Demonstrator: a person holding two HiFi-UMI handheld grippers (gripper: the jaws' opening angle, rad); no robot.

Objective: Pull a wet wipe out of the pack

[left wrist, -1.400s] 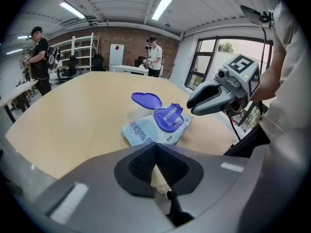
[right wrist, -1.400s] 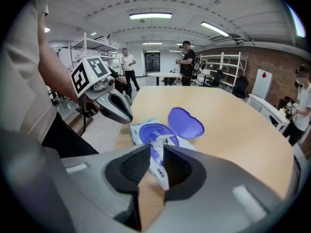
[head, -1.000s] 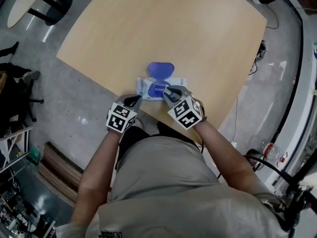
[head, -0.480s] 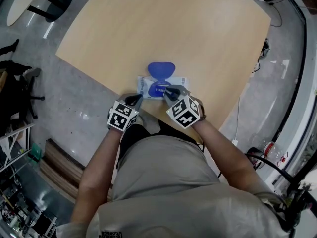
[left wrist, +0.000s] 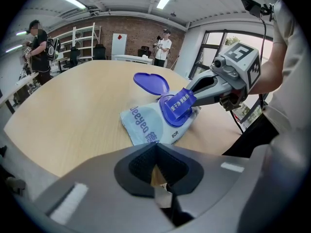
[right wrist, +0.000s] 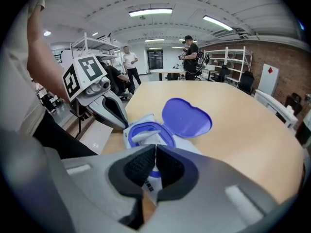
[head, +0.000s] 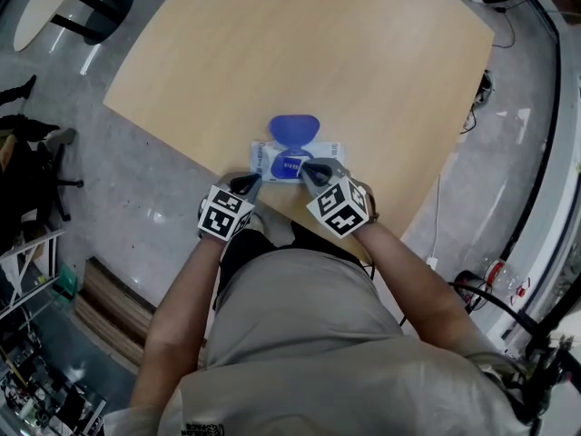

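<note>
Closing is the one real change: the right gripper (head: 306, 169) has just brought its jaws together at the mouth of the wet wipe pack (head: 334, 153), while pack and hands sit where they did.

Head view: the pack lies near the near edge of the table (head: 318, 53), its blue lid (head: 295, 128) flipped open and away. The left gripper (head: 247, 183) points at the pack's near left corner; contact can't be judged here.

Left gripper view: its jaws are pressed together on nothing, short of the pack (left wrist: 143, 125), so it isn't pinning it.

Right gripper view: the pads meet with no gap. A white wipe (right wrist: 142, 136) peaks in the opening just past the tips, and whether any of it is pinched I can't tell.

This looks like the grasping step. Next, I'd judge, comes a steady upward pull with the pack held down, or a re-grip on that peak.
</note>
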